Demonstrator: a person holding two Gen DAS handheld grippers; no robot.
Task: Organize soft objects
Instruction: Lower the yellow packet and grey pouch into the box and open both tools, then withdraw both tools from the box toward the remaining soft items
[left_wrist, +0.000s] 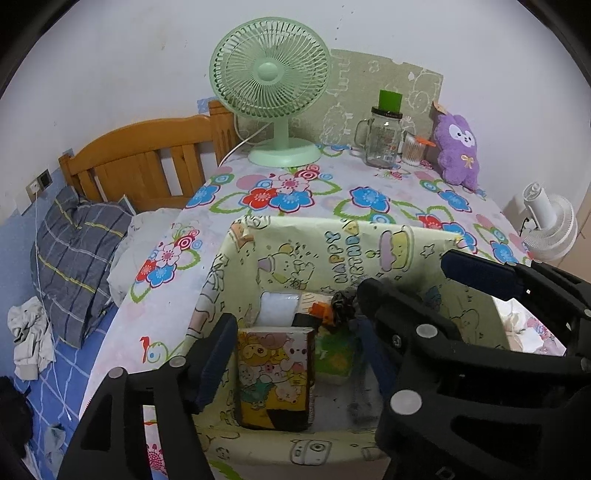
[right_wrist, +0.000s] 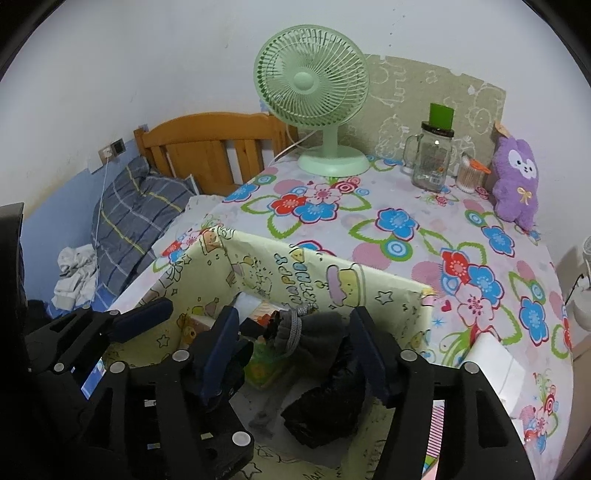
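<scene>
Grippers hover over our yellow cartoon box (right_wrist: 325, 273) on the flowered table (right_wrist: 406, 221): left gripper (left_wrist: 295, 354) and right gripper (right_wrist: 291, 350) both spread, pinching nothing, dark soft bundle (right_wrist: 325, 373) lying inside between our right fingers.

Even, flat indoor light; soft shadow behind the fan (left_wrist: 269, 74); heavy fisheye bending, dark vignette at corners; near foreground blurred.

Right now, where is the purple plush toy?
In both wrist views the purple plush toy stands at the far right of the flowered table, against the wall, just right of the cotton swab jar and glass mug.
</scene>
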